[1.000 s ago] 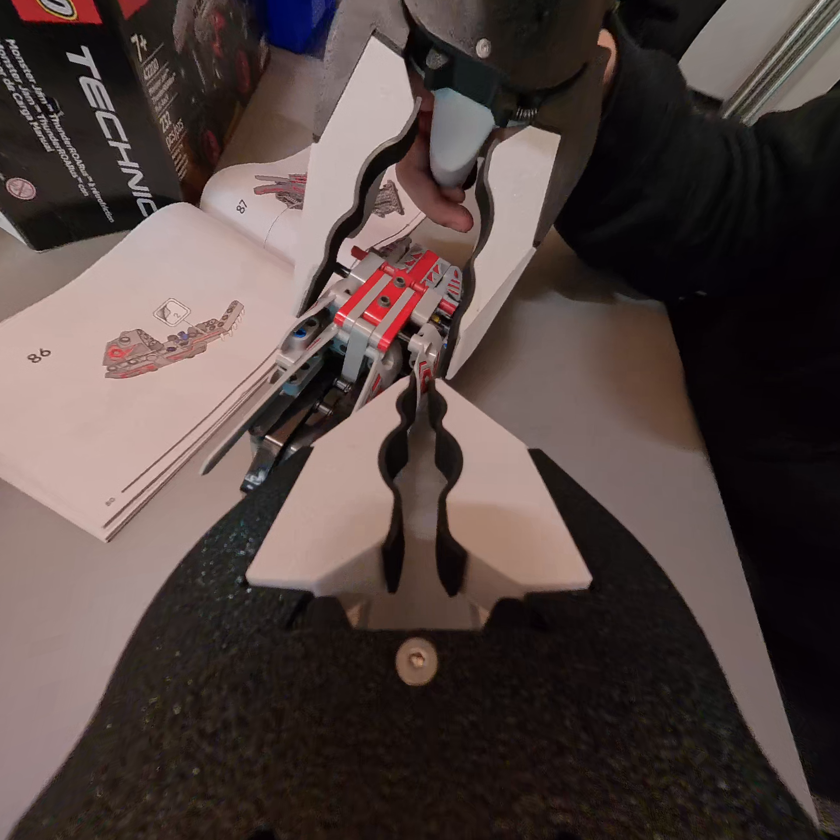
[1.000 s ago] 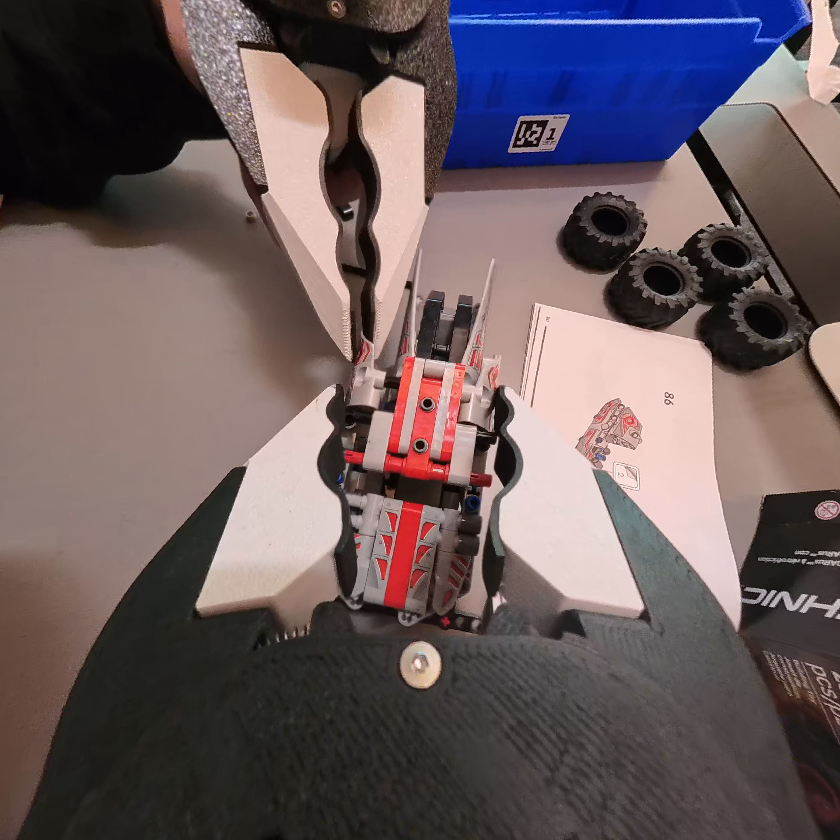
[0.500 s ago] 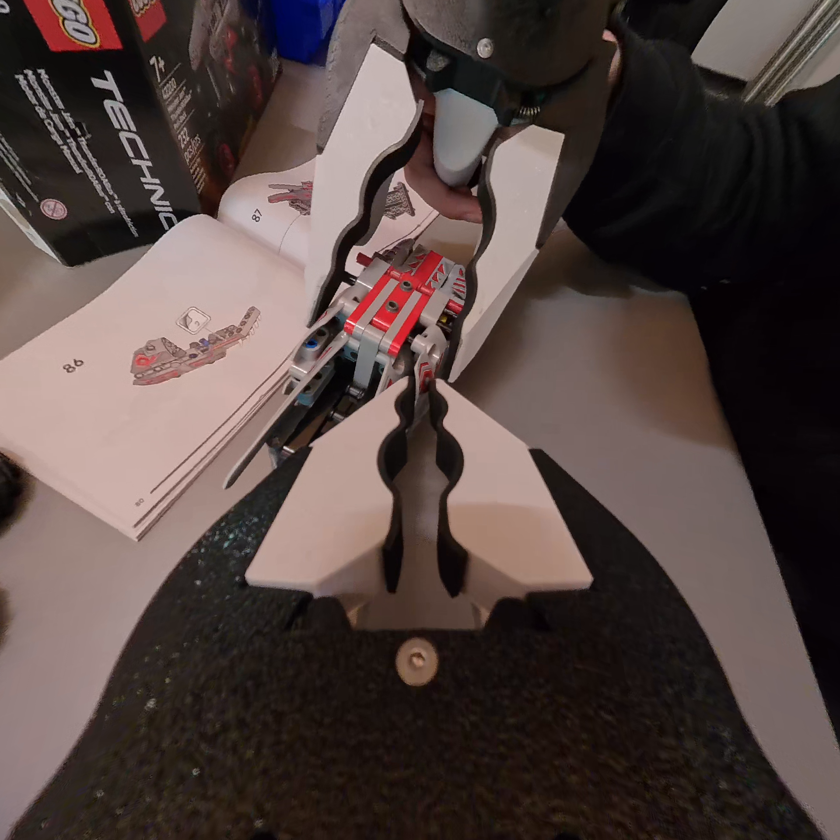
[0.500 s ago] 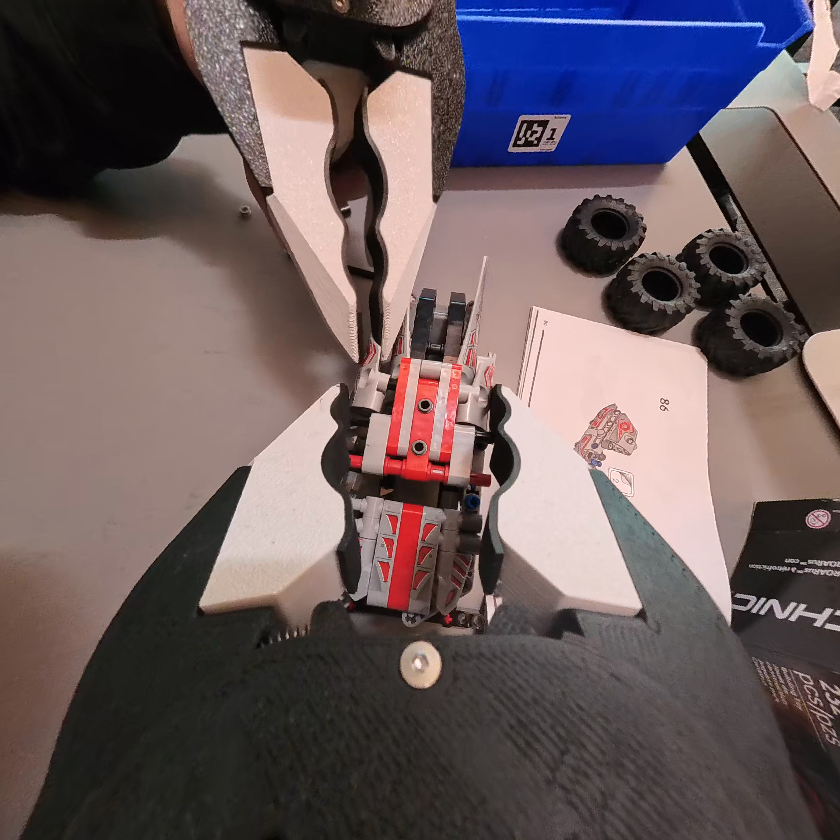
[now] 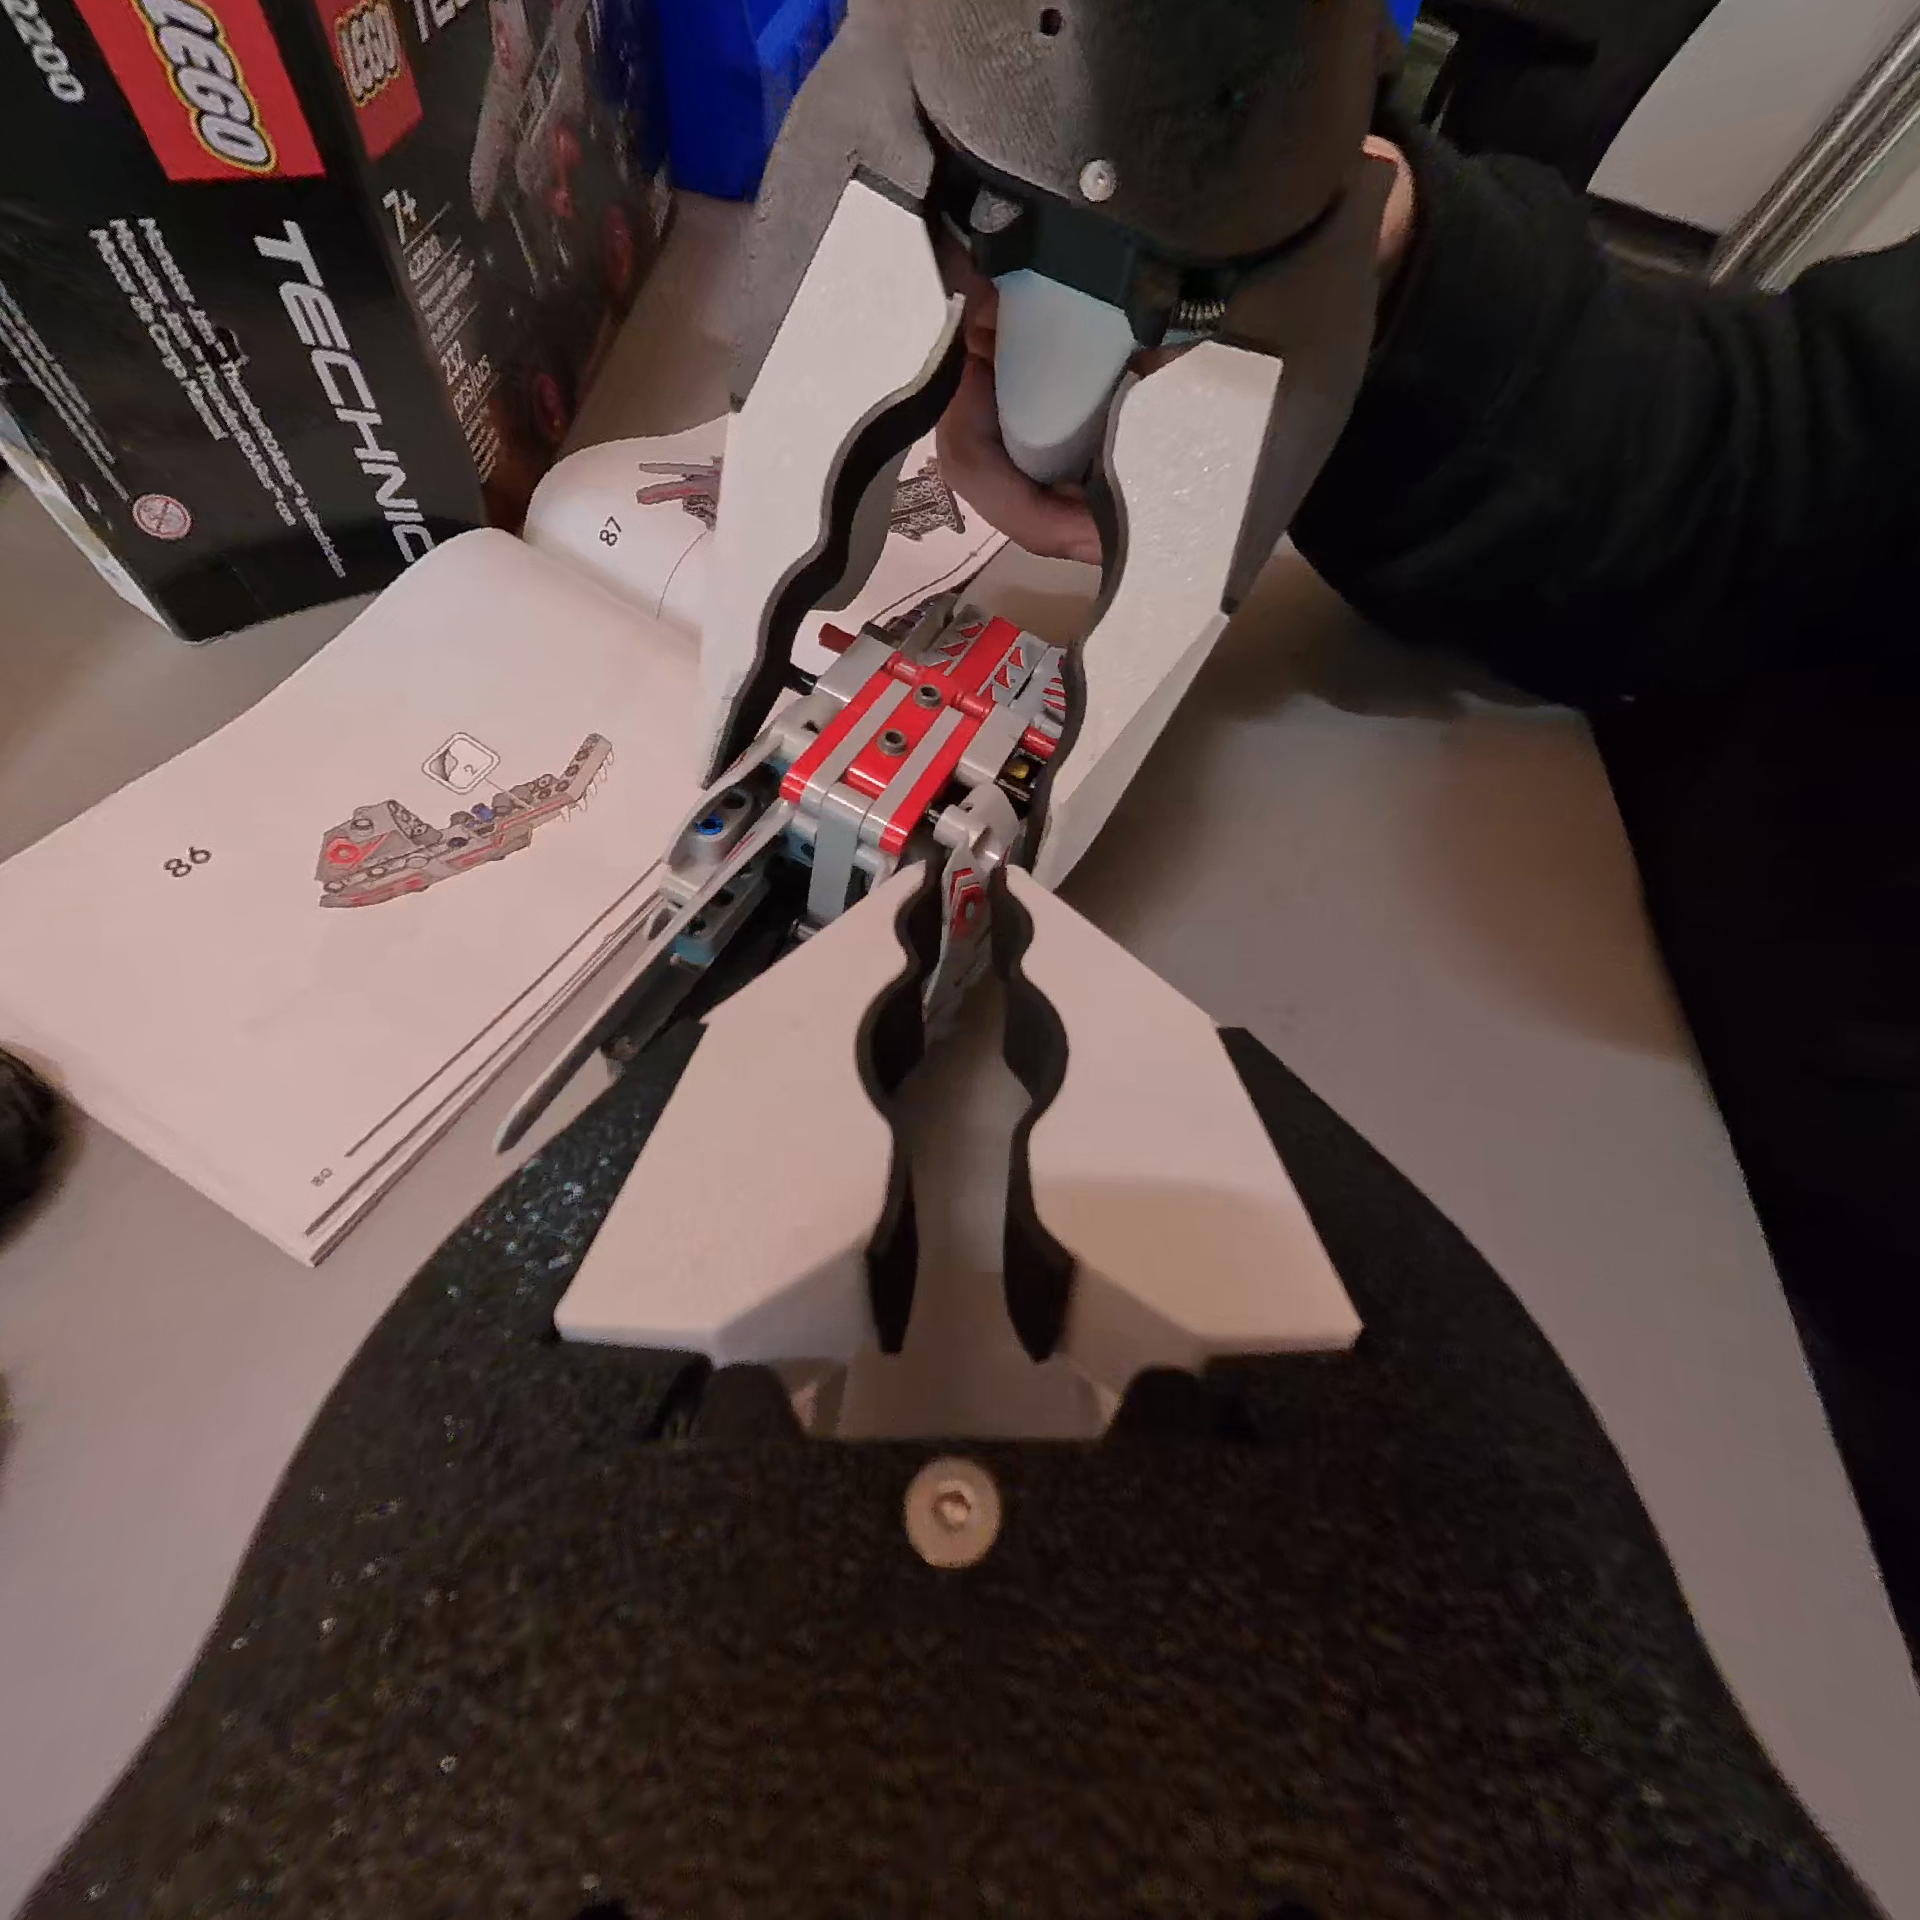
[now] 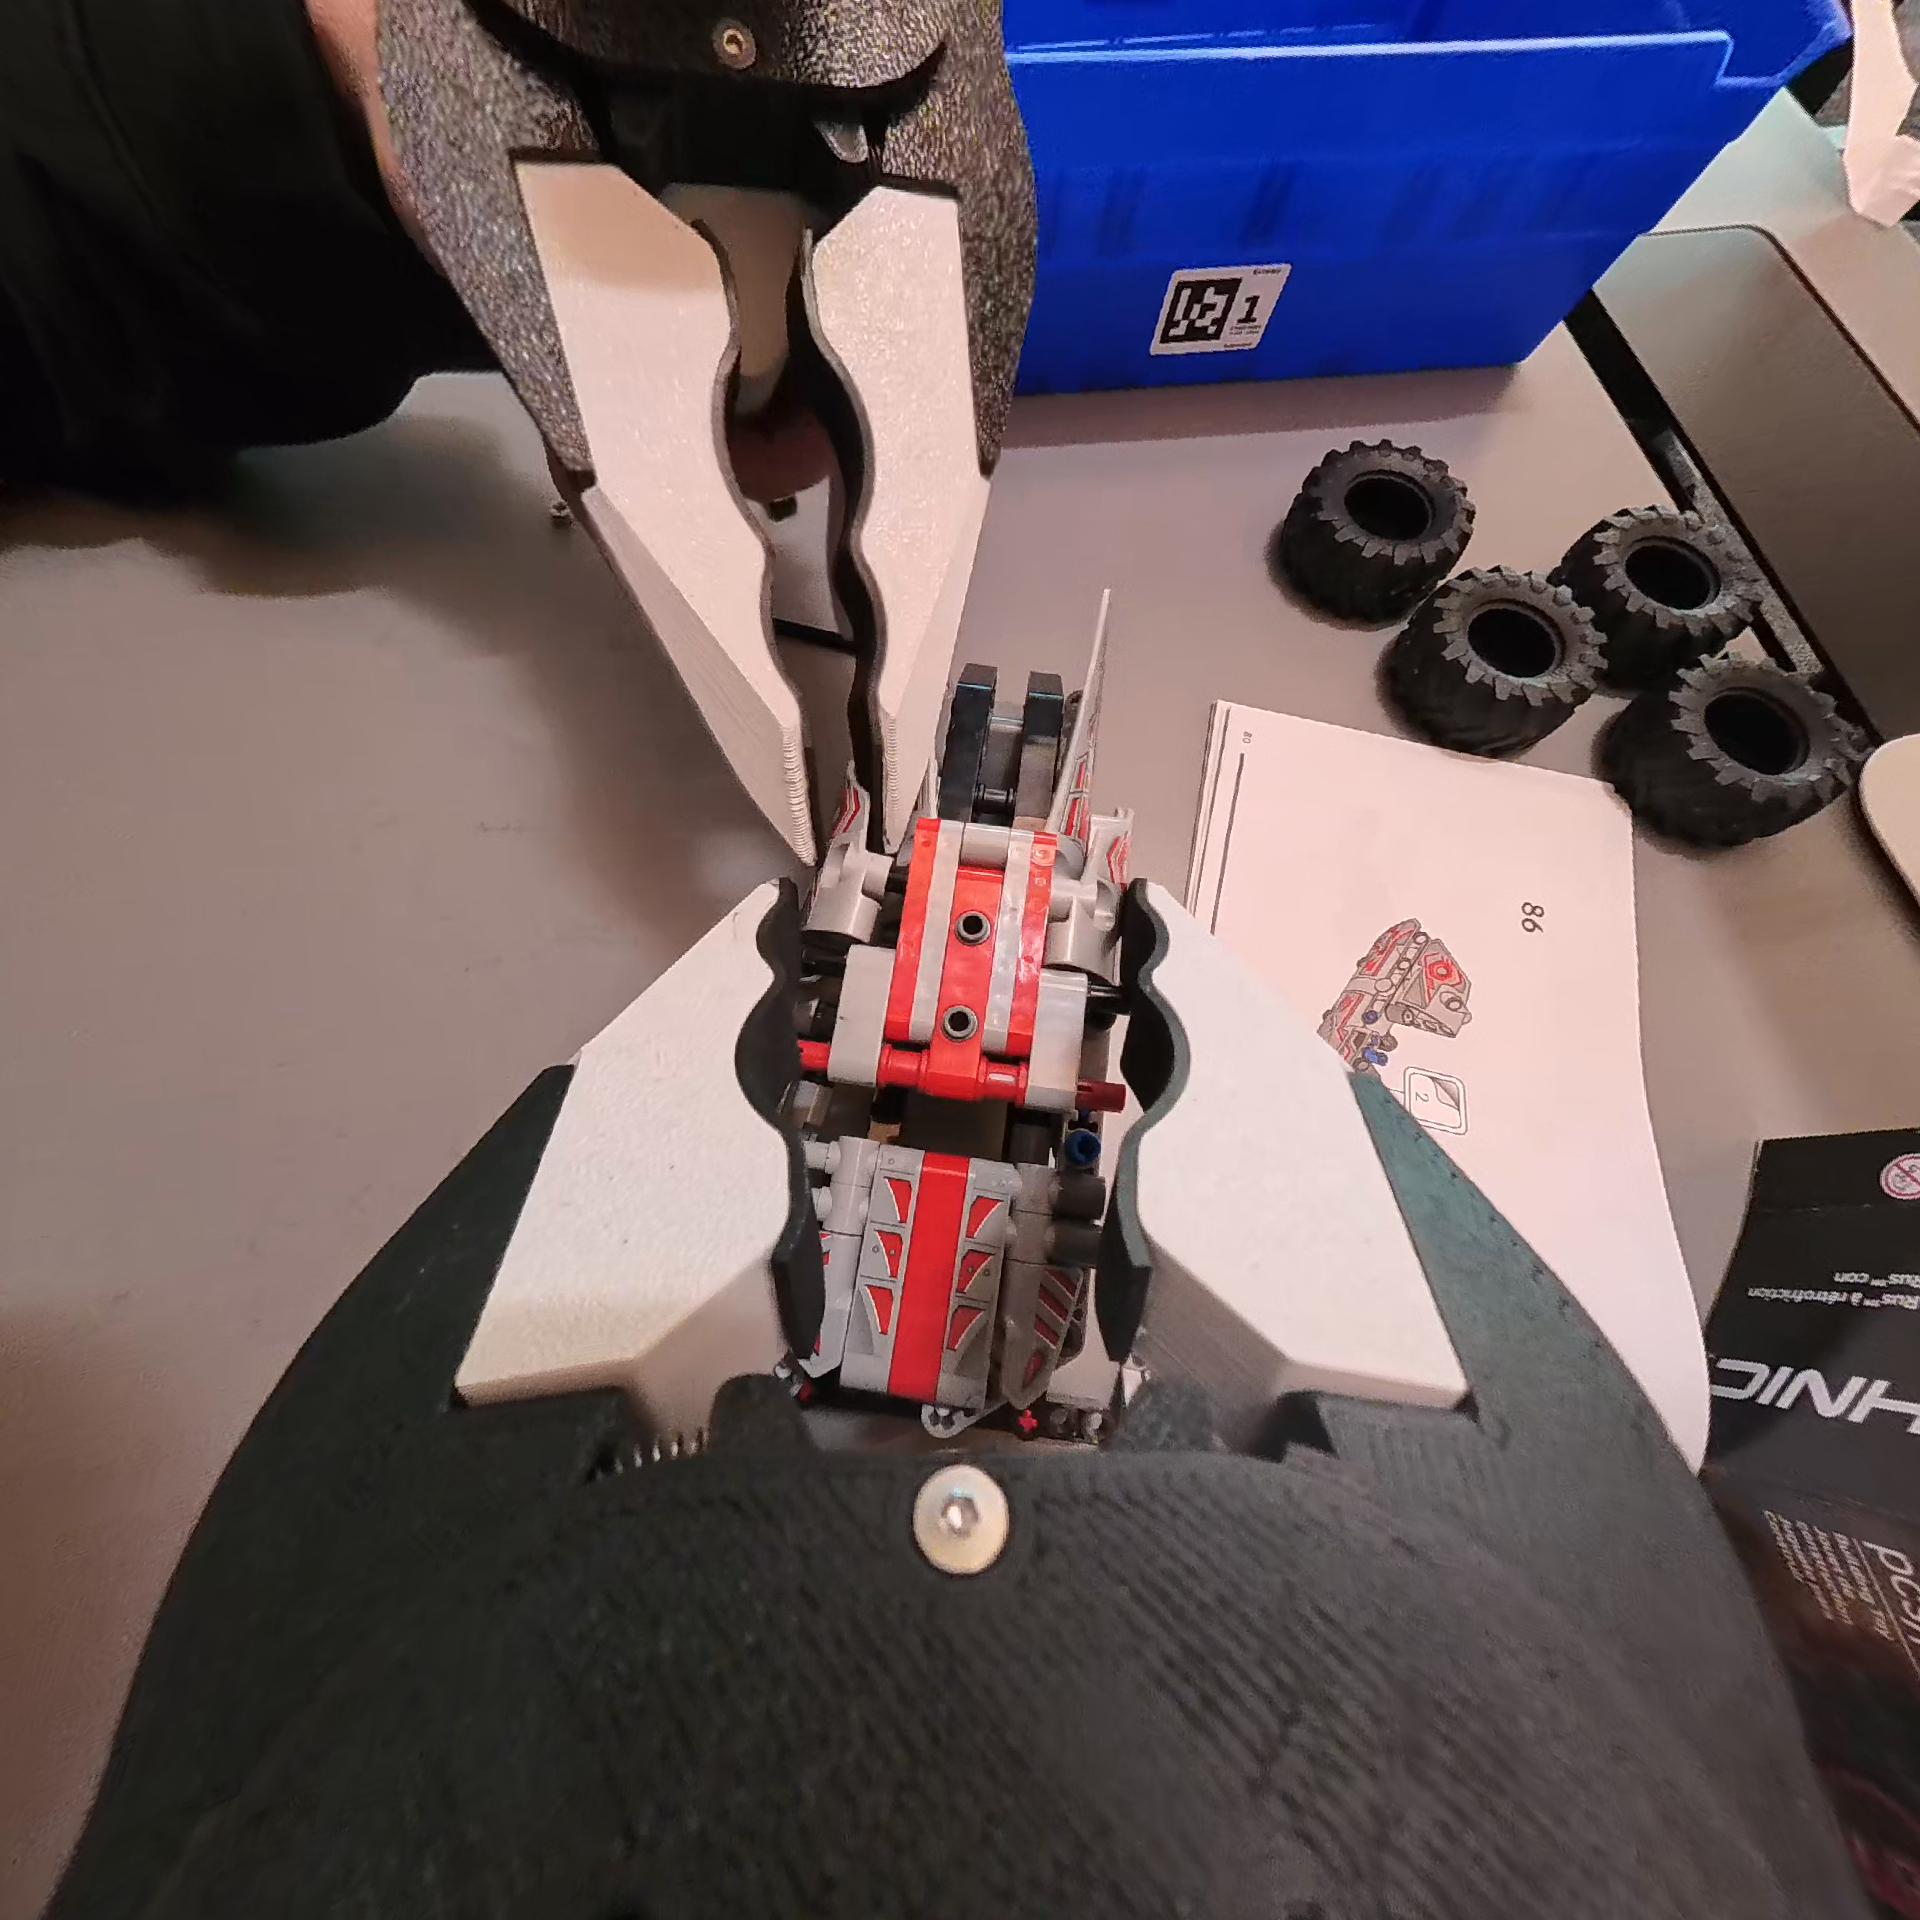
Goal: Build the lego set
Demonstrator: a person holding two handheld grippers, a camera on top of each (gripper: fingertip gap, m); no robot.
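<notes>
The red and grey lego vehicle model (image 6: 966,977) sits on the table, clamped lengthwise between the fingers of my right gripper (image 6: 961,914), which is shut on its sides. In the left wrist view the model (image 5: 894,748) lies ahead, with my right gripper (image 5: 894,810) reaching in from the far side. My left gripper (image 5: 956,894) is nearly closed, pinching a grey and red side panel (image 5: 966,920) at the model's near corner. The right wrist view shows my left gripper (image 6: 847,821) coming in from the top, its tips on the model's far left corner.
An open instruction booklet (image 5: 312,831) lies beside the model and also shows in the right wrist view (image 6: 1403,914). The black set box (image 5: 208,312) stands behind it. Several black tyres (image 6: 1496,644) and a blue bin (image 6: 1351,187) are at the far right. A dark sleeve (image 5: 1610,468) is behind. My two grippers' fingertips are within a few centimetres of each other.
Both grippers and the model have shifted a little toward the box and booklet. Both grips look unchanged.
</notes>
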